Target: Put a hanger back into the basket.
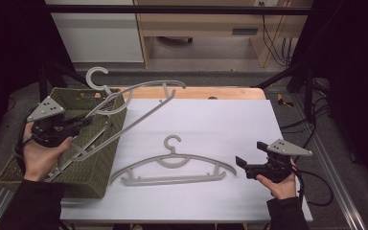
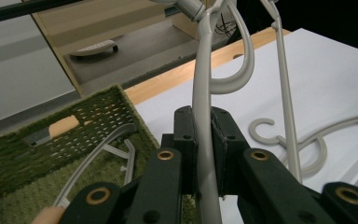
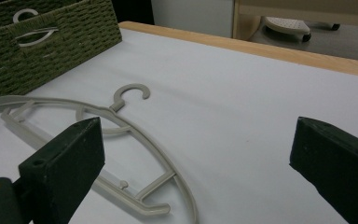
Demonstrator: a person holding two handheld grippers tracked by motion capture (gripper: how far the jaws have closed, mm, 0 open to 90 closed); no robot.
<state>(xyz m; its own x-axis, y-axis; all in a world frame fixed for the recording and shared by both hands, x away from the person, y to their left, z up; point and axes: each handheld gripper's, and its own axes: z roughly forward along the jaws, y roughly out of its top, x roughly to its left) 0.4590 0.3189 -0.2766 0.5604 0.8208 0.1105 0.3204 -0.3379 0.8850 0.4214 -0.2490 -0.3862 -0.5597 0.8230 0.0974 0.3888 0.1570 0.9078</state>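
Note:
My left gripper (image 1: 84,122) is shut on the arm of a grey plastic hanger (image 1: 141,103). That hanger is lifted at a slant over the green woven basket (image 1: 103,163), its hook toward the far side. In the left gripper view the pads (image 2: 186,135) clamp the hanger's arm (image 2: 201,88) just below the hook. Another hanger (image 2: 98,149) lies inside the basket (image 2: 9,158). A second grey hanger (image 1: 172,165) lies flat on the white table sheet. My right gripper (image 1: 243,167) is open just right of it, jaws wide apart (image 3: 196,140), nothing between them but the flat hanger (image 3: 130,126) ahead.
The basket (image 3: 51,42) stands at the table's left edge. The white sheet (image 1: 220,120) covers the table, with a wooden strip (image 1: 211,92) along its far edge. A wooden cabinet (image 1: 196,28) and cables stand on the floor beyond.

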